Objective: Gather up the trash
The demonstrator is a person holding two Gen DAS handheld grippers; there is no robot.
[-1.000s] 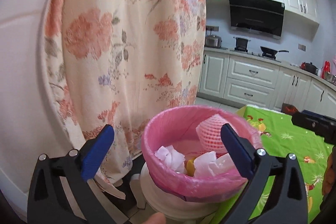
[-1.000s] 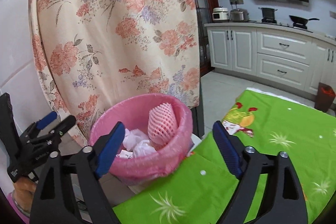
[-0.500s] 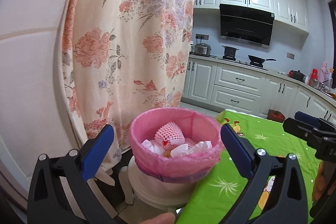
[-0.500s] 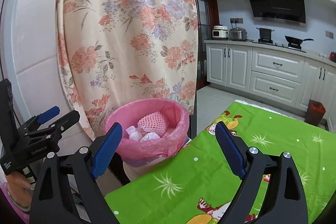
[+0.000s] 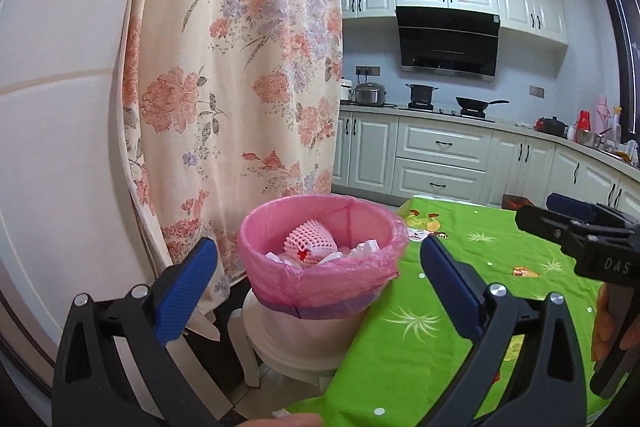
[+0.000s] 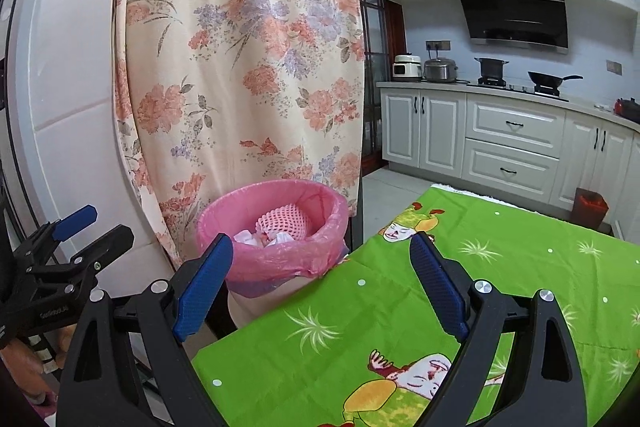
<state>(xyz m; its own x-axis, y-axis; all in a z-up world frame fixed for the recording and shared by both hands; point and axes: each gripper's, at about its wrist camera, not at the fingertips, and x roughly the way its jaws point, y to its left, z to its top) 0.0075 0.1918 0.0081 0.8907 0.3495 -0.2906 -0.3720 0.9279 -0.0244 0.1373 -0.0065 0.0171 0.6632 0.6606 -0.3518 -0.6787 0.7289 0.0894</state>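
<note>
I have my left gripper [image 5: 316, 275] spread wide with nothing between its blue pads, and my right gripper [image 6: 320, 283] is just as wide and just as empty. Both point at the bin [image 5: 320, 267], lined with a pink bag [image 6: 280, 259], which stands on a white stool [image 5: 296, 343] just beside the corner of the green tablecloth [image 6: 400, 307]. Inside the bin I see a pink foam net [image 5: 310, 241] and some crumpled white paper [image 5: 362, 247]. The floral curtain [image 5: 240, 87] hangs just behind the bin. My worry is the perch: the bin sits high on that stool, so a clumsy nudge from either gripper could tip it and spill everything. The loose bag rim could also snag a pad and pull free.
</note>
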